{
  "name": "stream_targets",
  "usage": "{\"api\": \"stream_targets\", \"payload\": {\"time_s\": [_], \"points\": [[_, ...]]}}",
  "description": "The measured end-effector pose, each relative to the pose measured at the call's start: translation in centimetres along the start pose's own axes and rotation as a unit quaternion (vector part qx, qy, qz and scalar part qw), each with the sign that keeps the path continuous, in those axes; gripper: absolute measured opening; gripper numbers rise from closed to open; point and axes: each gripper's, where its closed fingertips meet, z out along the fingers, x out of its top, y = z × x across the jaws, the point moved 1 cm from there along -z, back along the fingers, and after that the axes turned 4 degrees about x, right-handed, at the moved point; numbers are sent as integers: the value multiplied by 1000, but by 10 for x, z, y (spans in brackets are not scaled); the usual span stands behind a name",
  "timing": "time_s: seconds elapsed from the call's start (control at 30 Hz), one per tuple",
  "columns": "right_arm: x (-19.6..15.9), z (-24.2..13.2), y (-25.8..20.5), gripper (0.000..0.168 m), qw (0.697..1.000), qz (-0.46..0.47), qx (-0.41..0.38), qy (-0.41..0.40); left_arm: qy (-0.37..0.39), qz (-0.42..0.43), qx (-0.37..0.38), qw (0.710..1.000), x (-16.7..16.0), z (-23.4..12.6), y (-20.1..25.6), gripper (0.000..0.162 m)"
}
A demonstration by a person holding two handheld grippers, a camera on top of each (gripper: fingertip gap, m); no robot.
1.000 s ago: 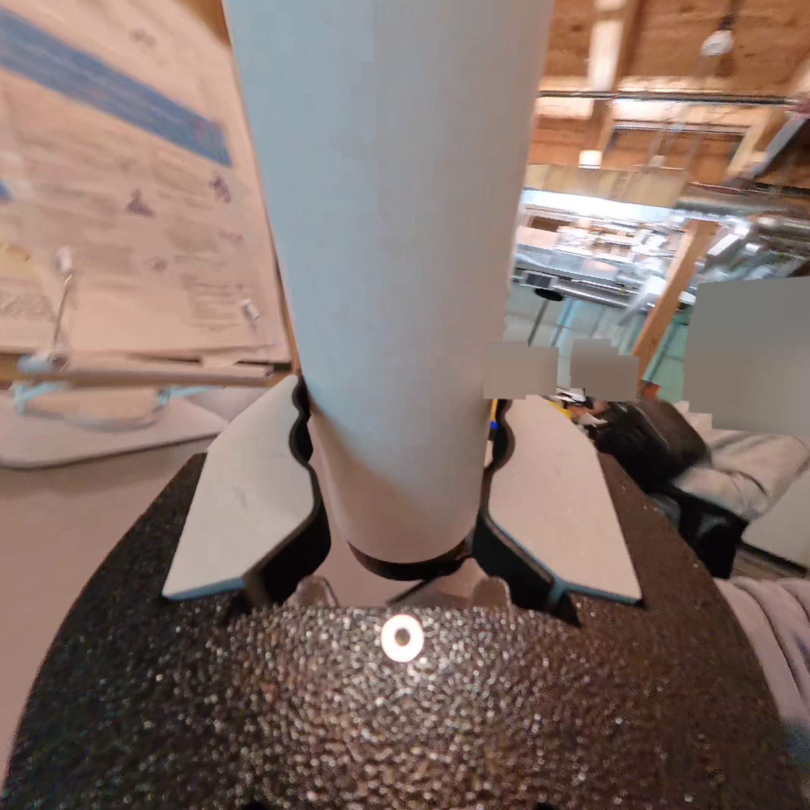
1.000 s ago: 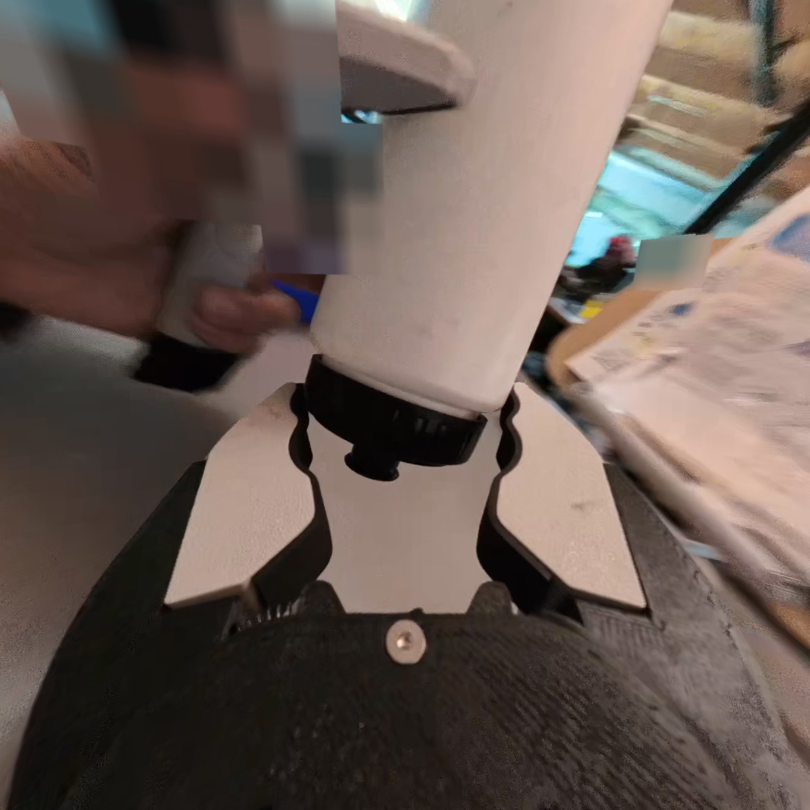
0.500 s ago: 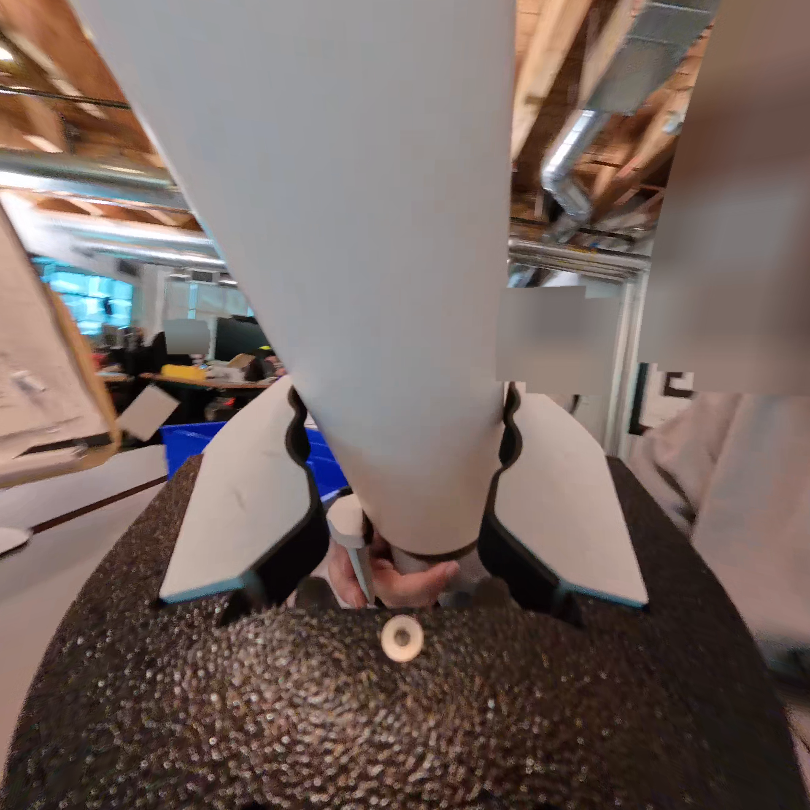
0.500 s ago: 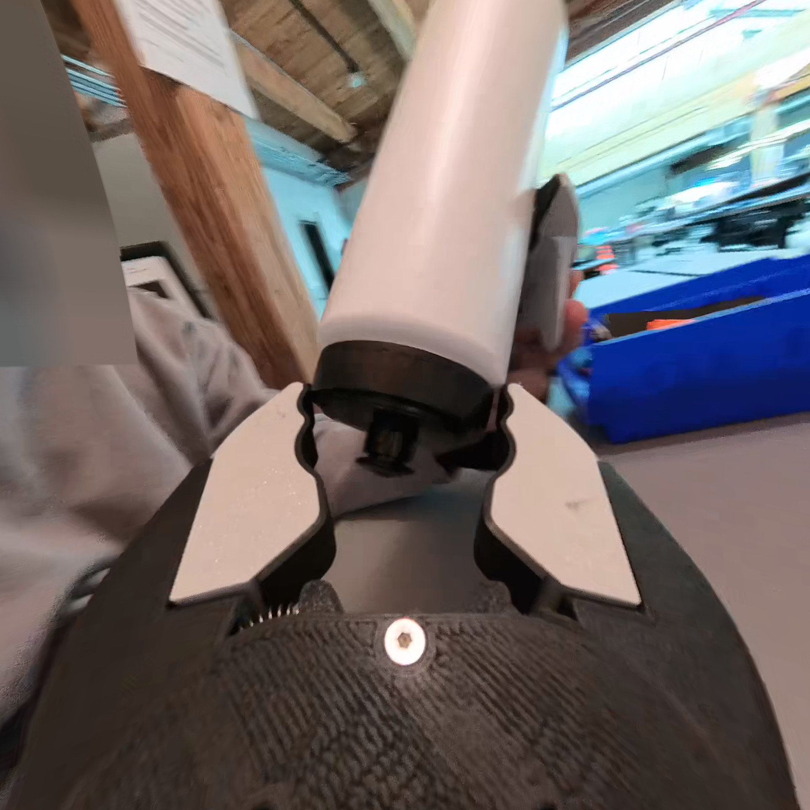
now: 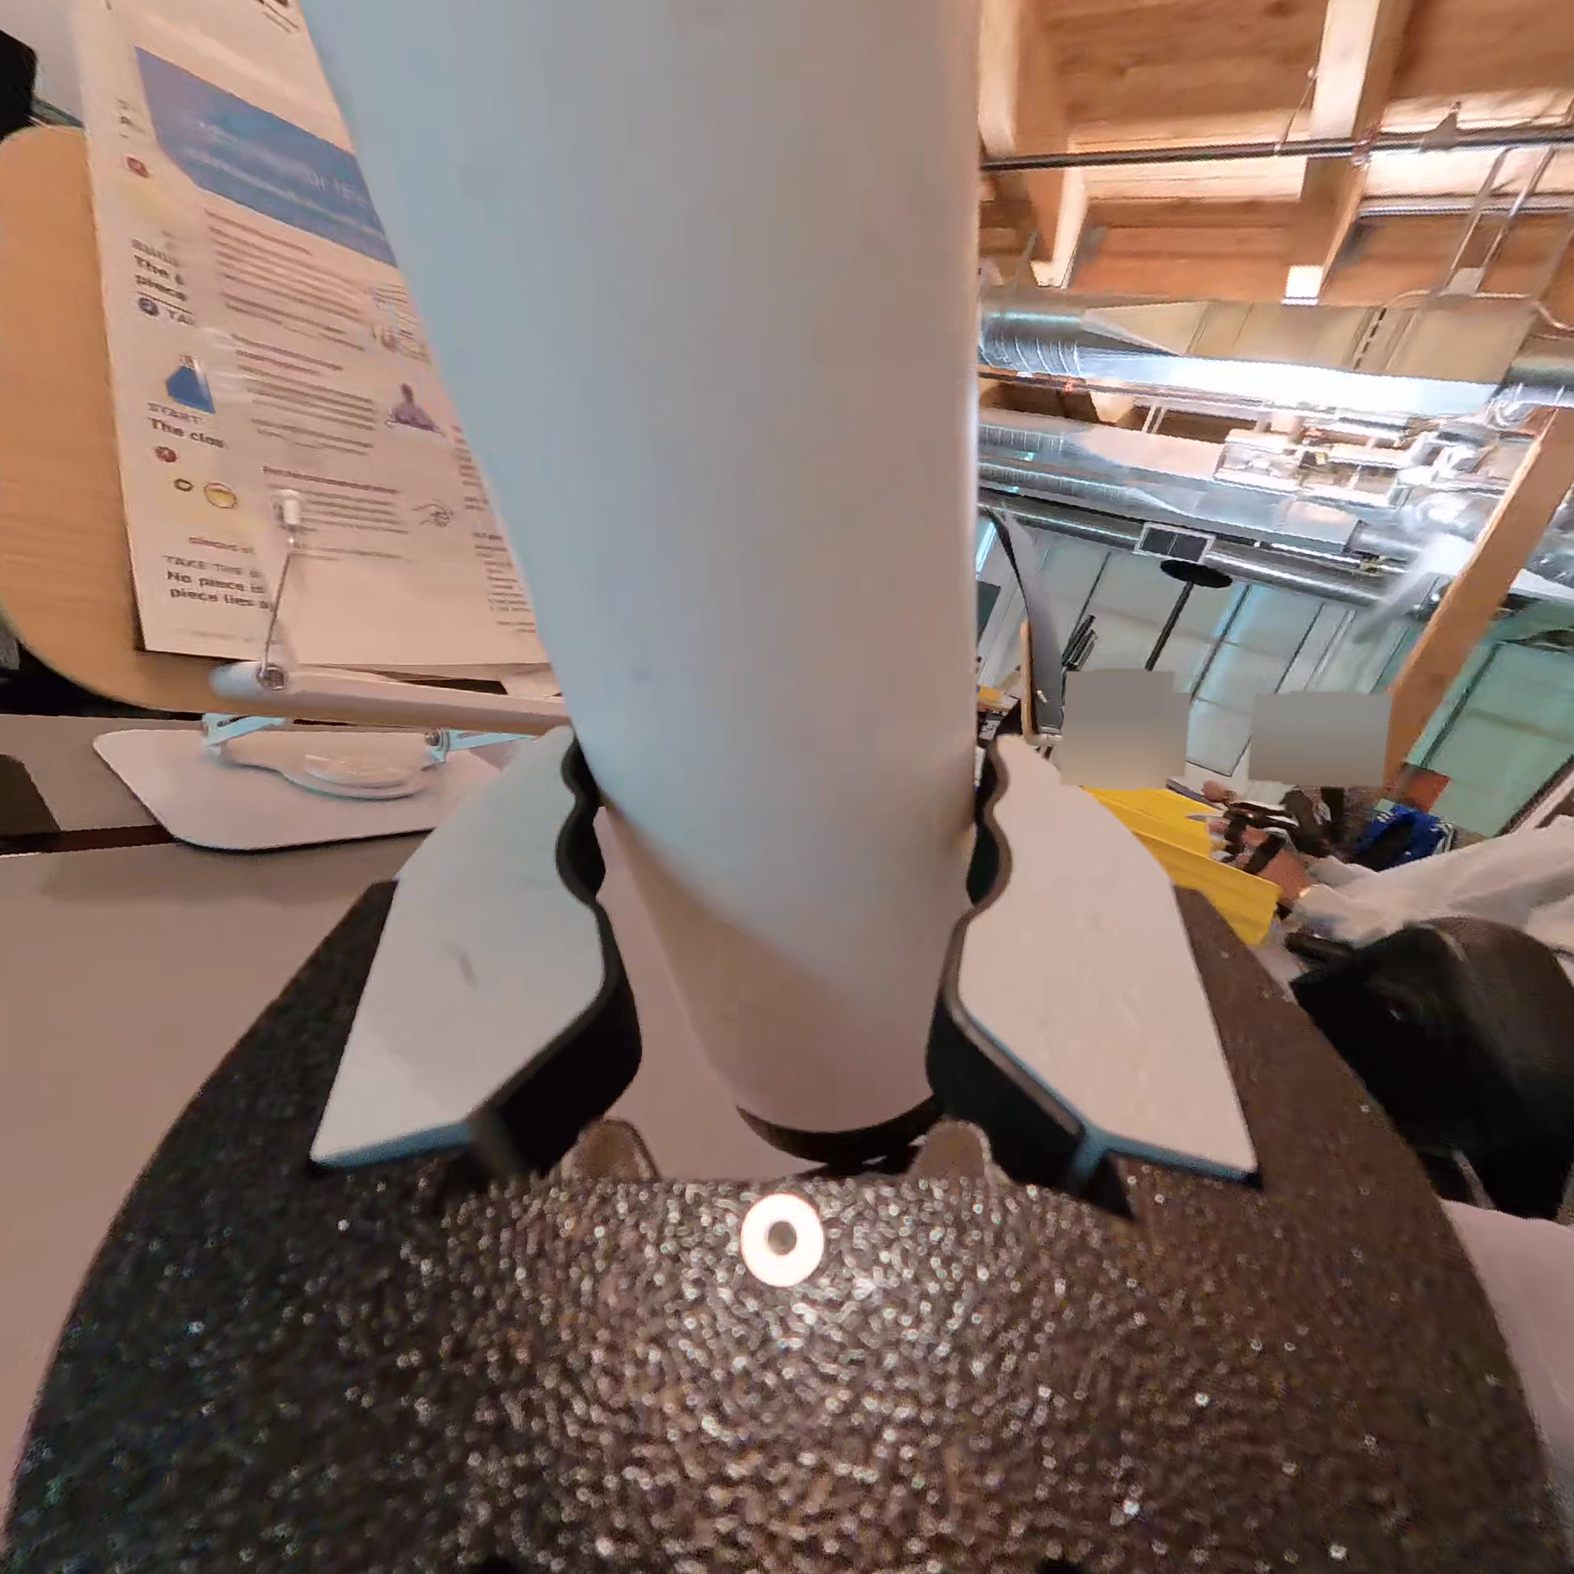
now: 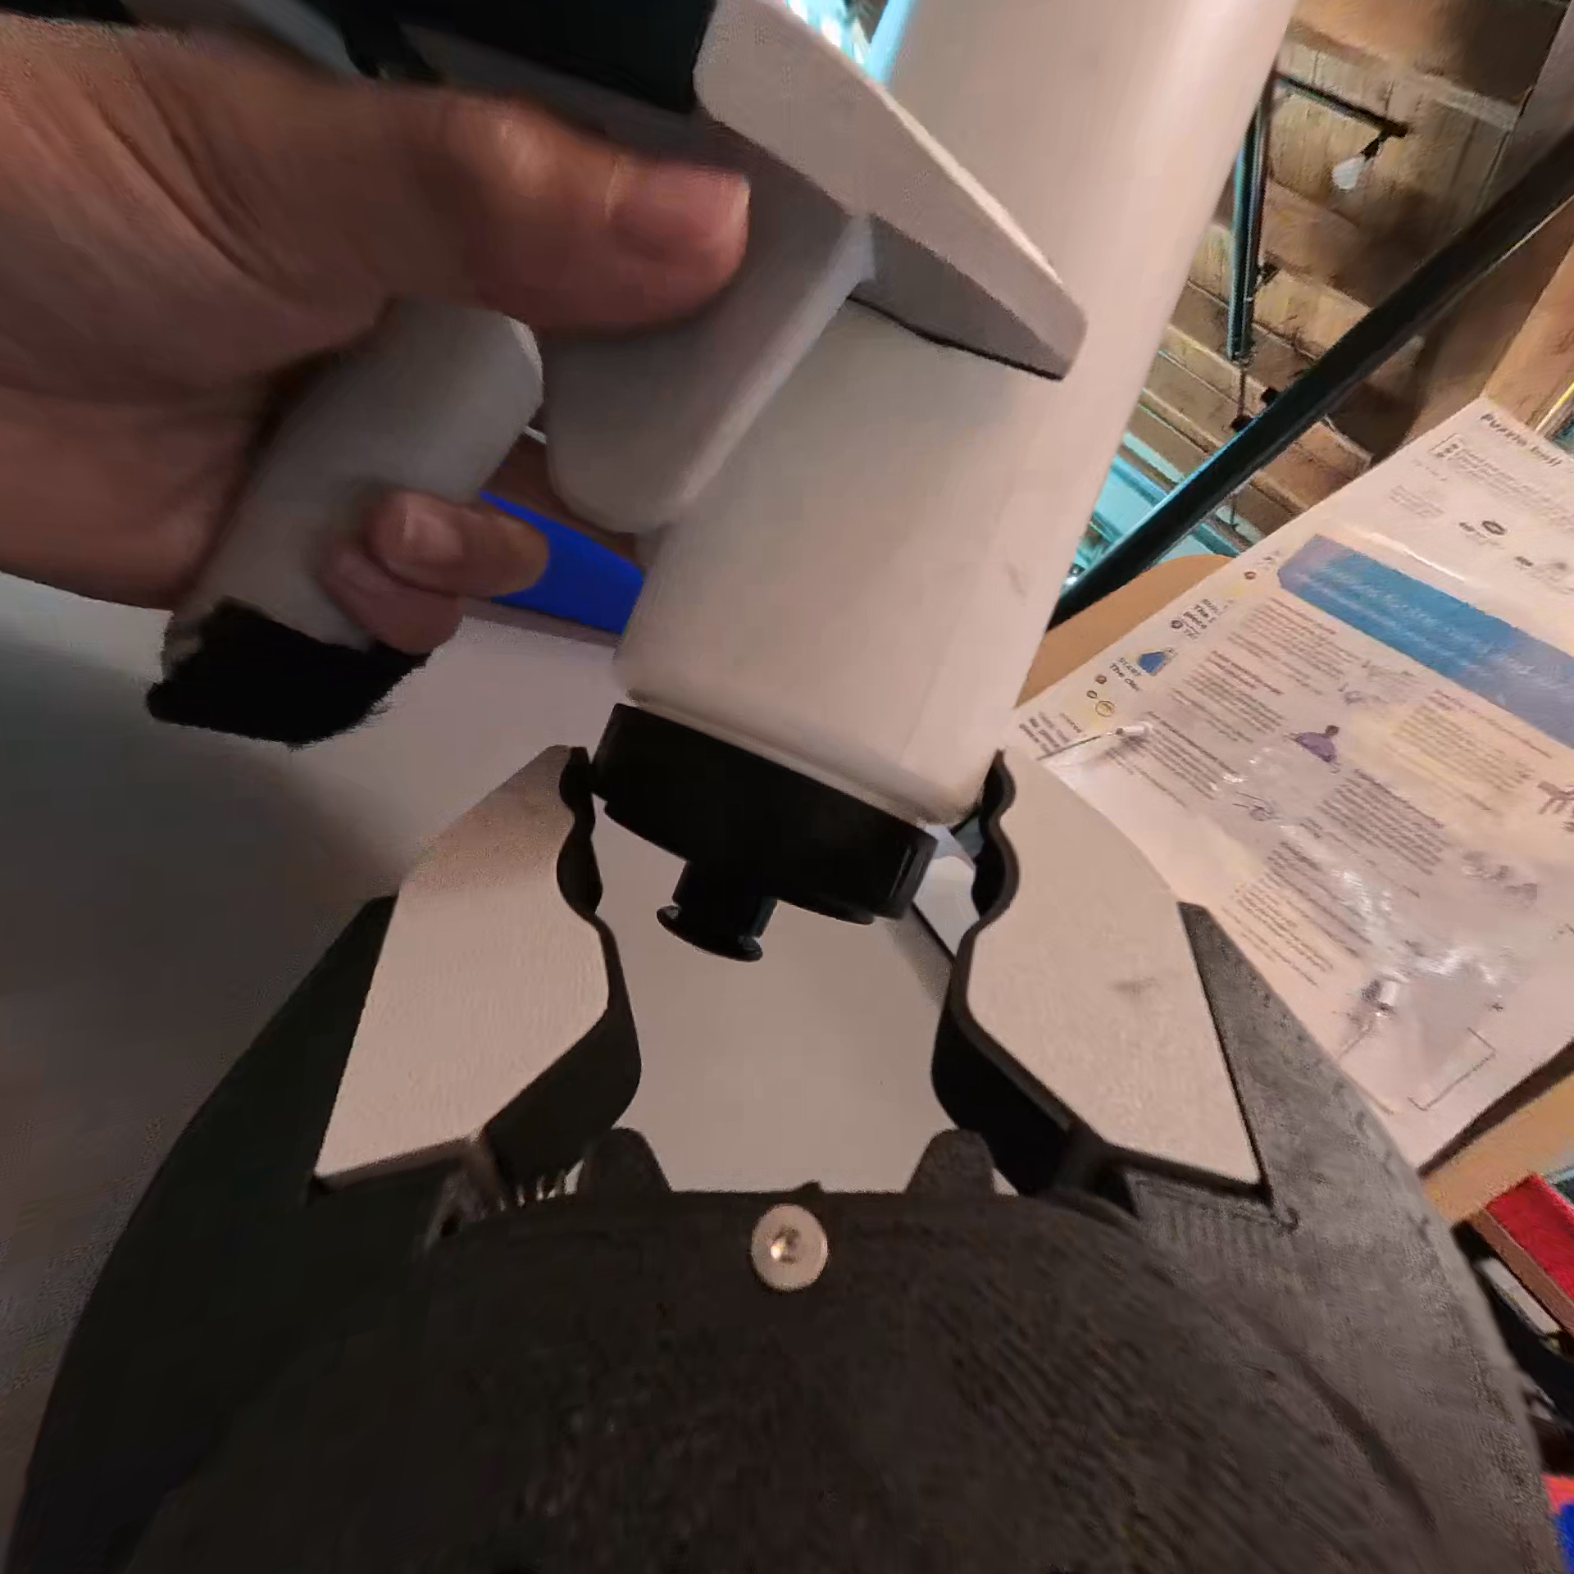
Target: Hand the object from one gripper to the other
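Left wrist view: a white bottle (image 5: pixel 715 511) fills the centre of the frame, rising from between the fingers of the left gripper (image 5: pixel 779 860) to the top edge. The jaws are closed to bottle width, both pads against the smooth wall just above the black cap (image 5: pixel 843 1146), whose rim shows at lower centre. A printed sheet (image 5: pixel 281 409) on a stand occupies the upper left.

Right wrist view: the same bottle (image 6: pixel 894 477) slants from centre to top right, cap (image 6: pixel 758 843) pointing down toward the camera. The right gripper (image 6: pixel 788 839) brackets the cap and lowest part of the body; its jaws stand about cap-width apart, the tips appear to touch, but whether they bear any load cannot be told. At upper left a hand (image 6: pixel 281 281) grips the handle of the left gripper (image 6: pixel 869 230), one finger of which lies across the bottle wall.

Handling, as judged: rigid, smooth and cylindrical, so liable to slip or pivot under a light pinch; weight depends on contents, which are not visible. The straight wall offers the surest hold; the cap, narrower and stepped, is a poorer seat. The left gripper points up along the bottle; the right approaches the capped end from below.
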Motion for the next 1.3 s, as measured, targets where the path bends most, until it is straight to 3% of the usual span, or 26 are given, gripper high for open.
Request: {"api": "stream_targets", "payload": {"time_s": [0.13,0.2,0.27,0.33,0.4,0.43,0.53,0.6,0.67,0.7,0.77,0.97,1.13,1.23,1.3], "points": [[3,-3,3,86,1000,7,19,11,-1,-4,-20,1000,2,0,2,85],[13,-7,1,86,991,97,73,51,21,-10,-72,997,10,-5,10,80],[38,-19,-3,86,947,229,171,150,47,3,-142,989,22,-13,27,83],[59,-33,0,86,871,354,251,228,26,14,-174,984,20,-16,32,91],[70,-44,2,86,809,418,310,275,-35,-25,-205,978,7,-14,33,114],[72,-46,-2,86,794,425,334,278,-49,-52,-230,971,5,-16,37,117],[61,-37,-31,86,813,396,378,197,-32,-78,-278,957,8,-21,50,101],[50,-28,-47,85,833,376,380,144,-49,-71,-265,960,3,-17,48,104],[33,-17,-52,86,861,360,346,94,-69,-15,-199,977,-5,-9,34,103],[27,-15,-49,99,871,354,331,83,-72,36,-142,987,-8,-6,22,102],[21,-14,-34,103,880,361,298,84,-101,149,-57,982,-16,-3,3,101],[35,-30,43,92,858,440,144,222,-173,412,99,889,-36,3,-19,101],[47,-30,38,98,888,387,107,225,-217,554,138,792,-57,8,-15,102],[43,-30,41,86,906,355,62,221,-209,598,141,761,-59,10,-8,102],[43,-31,42,85,896,373,95,221,-192,597,125,769,-59,11,-4,103]]}}
